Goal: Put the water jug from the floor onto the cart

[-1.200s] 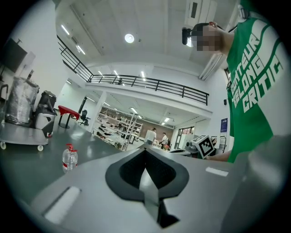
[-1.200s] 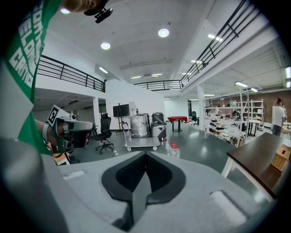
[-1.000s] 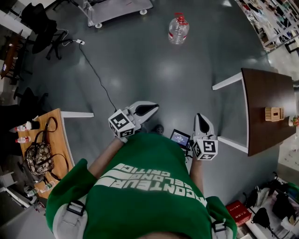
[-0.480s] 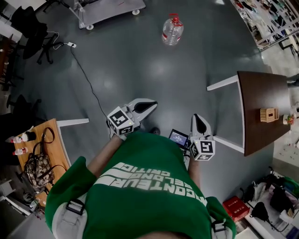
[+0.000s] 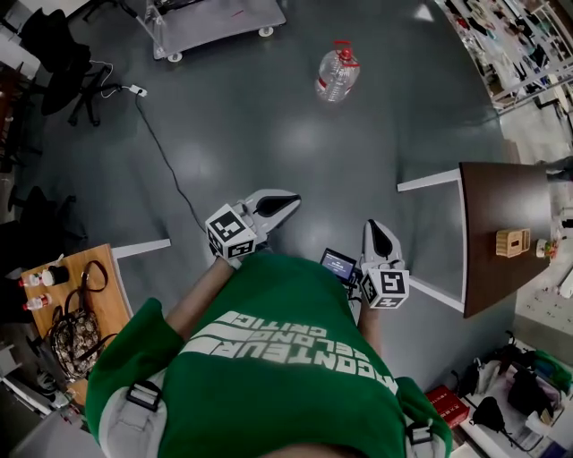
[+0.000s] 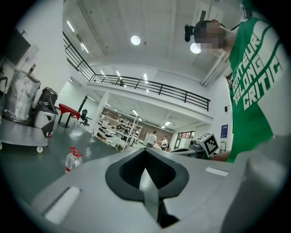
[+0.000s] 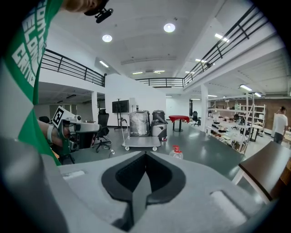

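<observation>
The water jug [image 5: 337, 73], clear with a red cap and handle, stands upright on the grey floor far ahead of me. The low grey cart [image 5: 215, 22] on castors is parked beyond it to the left. My left gripper [image 5: 294, 199] and right gripper [image 5: 374, 225] are held out in front of my green shirt, both shut and empty, well short of the jug. In the left gripper view the jug [image 6: 72, 159] is small at the lower left, past the closed jaws [image 6: 145, 152]. The right gripper view shows the jug [image 7: 176, 153] and the cart [image 7: 141, 142] beyond its closed jaws [image 7: 145, 154].
A dark brown table [image 5: 506, 233] with white legs stands at the right. A wooden desk [image 5: 103, 295] carrying a bag and bottles is at the left. A black cable [image 5: 166, 152] runs over the floor toward office chairs [image 5: 63, 54]. Wrapped machines [image 7: 148, 122] stand behind the cart.
The floor and furniture have slid back under me as I walk toward the jug; it sits slightly lower in the head view. Both grippers keep their pose and stay shut.
</observation>
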Demonstrator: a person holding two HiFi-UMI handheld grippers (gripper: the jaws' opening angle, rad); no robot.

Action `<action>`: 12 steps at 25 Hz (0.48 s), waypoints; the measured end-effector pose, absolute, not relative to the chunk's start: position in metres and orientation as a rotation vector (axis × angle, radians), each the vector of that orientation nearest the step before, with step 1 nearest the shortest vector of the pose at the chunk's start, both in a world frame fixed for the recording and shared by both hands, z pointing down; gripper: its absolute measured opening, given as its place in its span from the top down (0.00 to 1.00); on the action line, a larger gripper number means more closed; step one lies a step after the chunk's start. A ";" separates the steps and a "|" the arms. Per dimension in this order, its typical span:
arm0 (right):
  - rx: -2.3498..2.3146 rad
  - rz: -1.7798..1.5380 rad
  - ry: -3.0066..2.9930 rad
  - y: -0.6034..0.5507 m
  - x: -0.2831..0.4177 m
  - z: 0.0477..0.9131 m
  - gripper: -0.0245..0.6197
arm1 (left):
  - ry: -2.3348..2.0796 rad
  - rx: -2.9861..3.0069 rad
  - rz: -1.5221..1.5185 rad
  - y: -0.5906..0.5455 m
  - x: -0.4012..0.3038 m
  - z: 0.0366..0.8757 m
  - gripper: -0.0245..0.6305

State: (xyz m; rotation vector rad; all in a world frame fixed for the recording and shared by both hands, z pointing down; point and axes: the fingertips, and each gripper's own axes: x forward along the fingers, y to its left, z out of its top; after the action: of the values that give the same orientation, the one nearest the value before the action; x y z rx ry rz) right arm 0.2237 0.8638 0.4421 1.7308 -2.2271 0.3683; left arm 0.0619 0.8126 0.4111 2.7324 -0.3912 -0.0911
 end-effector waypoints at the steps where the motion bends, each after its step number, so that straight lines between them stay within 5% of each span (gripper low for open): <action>1: 1.725 0.364 -2.231 0.855 0.220 0.442 0.97 | -0.401 2.734 -0.097 0.805 0.058 0.410 0.94; 12: 1.655 0.316 -2.251 0.792 0.164 0.438 0.97 | -0.490 2.692 -0.099 0.755 -0.014 0.423 0.94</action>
State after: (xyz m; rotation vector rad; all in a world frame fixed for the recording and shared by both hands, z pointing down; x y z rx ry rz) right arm 0.1637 0.7924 0.4376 1.6554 -2.2509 0.3156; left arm -0.0138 0.7551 0.4227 2.6918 -0.4896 -0.0991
